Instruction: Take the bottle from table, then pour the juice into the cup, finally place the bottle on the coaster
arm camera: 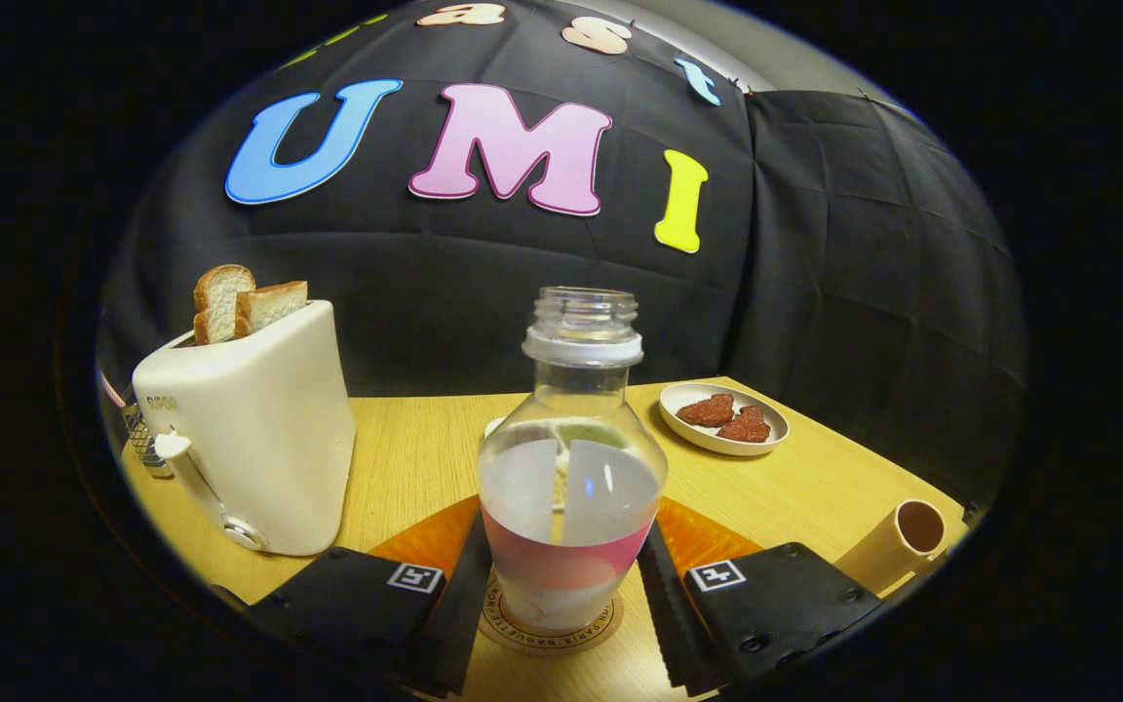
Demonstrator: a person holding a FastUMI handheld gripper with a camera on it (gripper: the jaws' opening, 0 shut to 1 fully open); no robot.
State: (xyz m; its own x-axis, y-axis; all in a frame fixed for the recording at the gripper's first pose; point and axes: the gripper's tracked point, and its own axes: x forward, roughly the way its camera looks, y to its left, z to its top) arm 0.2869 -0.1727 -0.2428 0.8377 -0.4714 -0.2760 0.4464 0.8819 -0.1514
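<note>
Clear glass bottle (569, 478), uncapped, stands upright on a round printed coaster (550, 624), directly between the gripper (561, 585) fingers. It has a pink label band low on the body and a frosted patch above; whether any juice remains inside I cannot tell. Jaws are narrow around the lower body: the left finger's (454, 595) ribbed pad looks to touch the glass, while the right finger (671, 604) sits at the glass or a hair off it, and the picture does not settle whether both press. Judgement: placing stage, the bottle seated on the coaster, release pending or in progress. Risk 1: if one pad grips as the jaws open, the bottle gets dragged sideways off the coaster's centre or tipped; the tall neck and open mouth would make a tip messy if liquid is left. Risk 2: pulling the gripper back before the fingers clear the widest part of the body would hook it and slide the coaster on the wooden table (795, 487). Surroundings, clock from the bottle: cream cup (898, 546) at 4 o'clock, apparently lying over with its mouth toward the camera, near the table edge. Small plate (723, 419) with two reddish pieces at 1 o'clock; white toaster (250, 429) holding bread slices (245, 302) at 10 o'clock. A wide swing on withdrawal could clip the cup.
</note>
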